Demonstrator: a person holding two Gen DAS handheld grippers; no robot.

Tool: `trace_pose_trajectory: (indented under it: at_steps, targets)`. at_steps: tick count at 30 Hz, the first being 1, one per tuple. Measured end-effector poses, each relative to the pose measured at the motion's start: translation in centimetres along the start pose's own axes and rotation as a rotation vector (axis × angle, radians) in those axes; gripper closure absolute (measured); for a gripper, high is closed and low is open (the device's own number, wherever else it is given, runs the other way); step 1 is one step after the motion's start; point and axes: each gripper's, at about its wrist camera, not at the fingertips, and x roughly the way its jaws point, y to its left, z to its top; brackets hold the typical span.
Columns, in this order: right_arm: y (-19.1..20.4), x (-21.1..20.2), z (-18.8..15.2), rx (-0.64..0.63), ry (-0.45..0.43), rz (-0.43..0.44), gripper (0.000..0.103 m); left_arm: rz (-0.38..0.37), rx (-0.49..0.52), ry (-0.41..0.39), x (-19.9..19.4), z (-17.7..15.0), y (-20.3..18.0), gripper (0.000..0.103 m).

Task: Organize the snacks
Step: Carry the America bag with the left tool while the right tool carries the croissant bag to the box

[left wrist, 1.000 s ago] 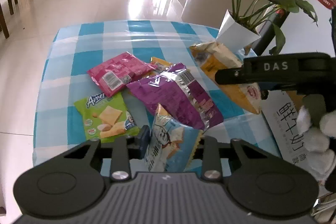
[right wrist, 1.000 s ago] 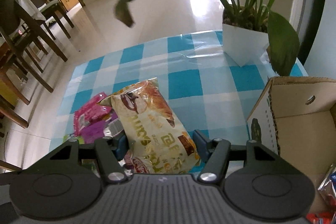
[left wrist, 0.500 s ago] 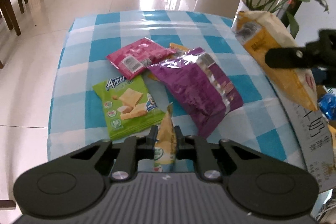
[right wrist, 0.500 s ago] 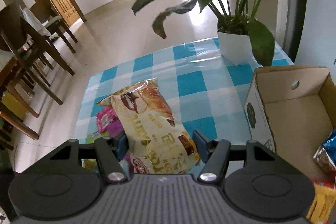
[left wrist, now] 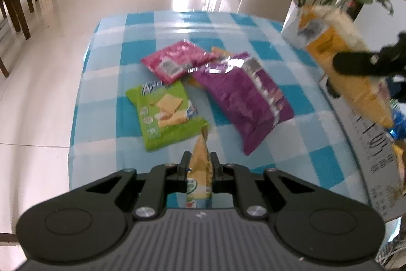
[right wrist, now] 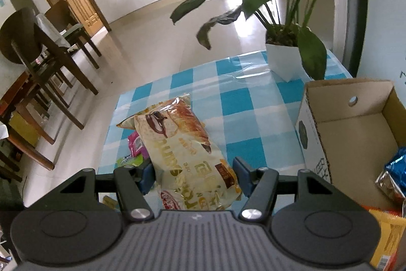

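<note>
My left gripper (left wrist: 199, 164) is shut on a small snack packet (left wrist: 200, 169), seen edge-on and lifted off the checked tablecloth (left wrist: 258, 47). On the cloth lie a green cracker packet (left wrist: 165, 116), a pink packet (left wrist: 177, 60) and a purple bag (left wrist: 243, 98). My right gripper (right wrist: 194, 174) is shut on a large cream and yellow croissant bag (right wrist: 182, 149), held in the air left of the open cardboard box (right wrist: 355, 133). In the left wrist view that bag (left wrist: 337, 62) hangs at the far right, above the box (left wrist: 375, 156).
A potted plant in a white pot (right wrist: 284, 62) stands at the table's far right corner. The box holds a blue bag (right wrist: 395, 169) and an orange packet (right wrist: 388, 235). Dark wooden chairs (right wrist: 48, 60) stand on the tiled floor at the left.
My left gripper has closed on the small packet, which turned edge-on and lifted. My right gripper has carried the croissant bag up and toward the box, more of whose inside shows.
</note>
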Motion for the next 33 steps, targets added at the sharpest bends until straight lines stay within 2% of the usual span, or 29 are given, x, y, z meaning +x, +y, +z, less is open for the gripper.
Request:
trace_pose_trajectory:
  at_steps: [6,17,25,33]
  targets:
    - [1.1,0.0,-0.2,-0.048,0.01,0.02,0.035,-0.012,-0.092,-0.023,-1.1,-0.2,0.8,0.091]
    - [2.0,-0.2,-0.6,-0.099,0.014,0.032,0.035,-0.051,-0.239,-0.028,-2.4,-3.6,1.0,0.091]
    - [2.1,-1.0,-0.9,-0.122,0.004,0.026,0.035,-0.029,-0.246,-0.036,-3.6,-4.6,0.7,0.091]
    - [1.3,-2.5,-1.5,-0.157,-0.004,-0.008,0.035,-0.01,-0.239,-0.062,-5.0,-4.3,0.0,0.091]
